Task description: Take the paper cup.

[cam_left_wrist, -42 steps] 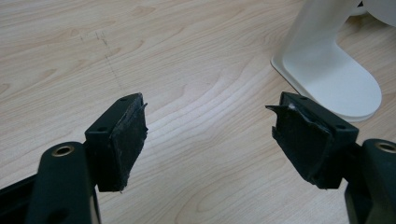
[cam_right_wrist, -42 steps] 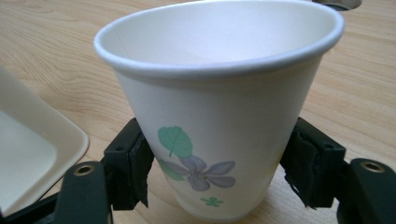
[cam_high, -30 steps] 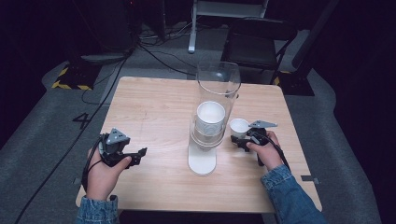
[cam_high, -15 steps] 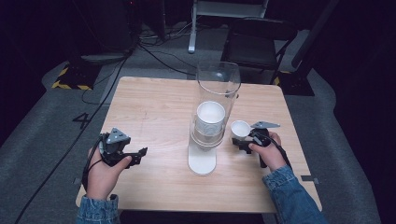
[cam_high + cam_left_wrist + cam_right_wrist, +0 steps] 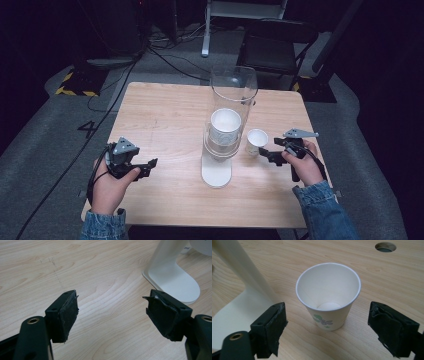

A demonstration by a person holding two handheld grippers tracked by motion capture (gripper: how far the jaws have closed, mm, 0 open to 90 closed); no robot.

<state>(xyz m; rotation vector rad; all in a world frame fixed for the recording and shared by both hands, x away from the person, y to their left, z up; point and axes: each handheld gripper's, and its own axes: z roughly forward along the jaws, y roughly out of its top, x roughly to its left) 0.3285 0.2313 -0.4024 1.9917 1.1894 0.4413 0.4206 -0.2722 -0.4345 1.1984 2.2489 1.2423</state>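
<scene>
From the high view, a small white paper cup [image 5: 257, 141] stood upright on the pale wood-grain worktop [image 5: 165, 115], just beside a tall clear-plastic cup dispenser on a white stand [image 5: 226, 130] that held a stack of cups. The right tongs [image 5: 266, 154] lay just short of the loose cup with their jaws apart, and the left tongs [image 5: 149, 165] rested low at the worktop's near left, well apart from everything. Dark grey carpet, trailing cables, a yellow-and-black striped marker and a black chair [image 5: 275, 47] surrounded the worktop in a dim room. In the left gripper view, the left tongs [image 5: 111, 308] were spread wide over bare wood and held nothing, with the stand's white foot [image 5: 175, 282] ahead to one side. In the right gripper view, the right tongs [image 5: 327, 322] were open, and the cup [image 5: 328, 293], printed with a small green-and-purple flower, sat centred between the pads without touching either. The step in hand looked like taking hold of this cup; done well, the jaws would go forward until the pads flanked the wall below the rim, then close gently, since thin paper buckles easily. A round cable hole [image 5: 385, 246] pierced the worktop beyond.
</scene>
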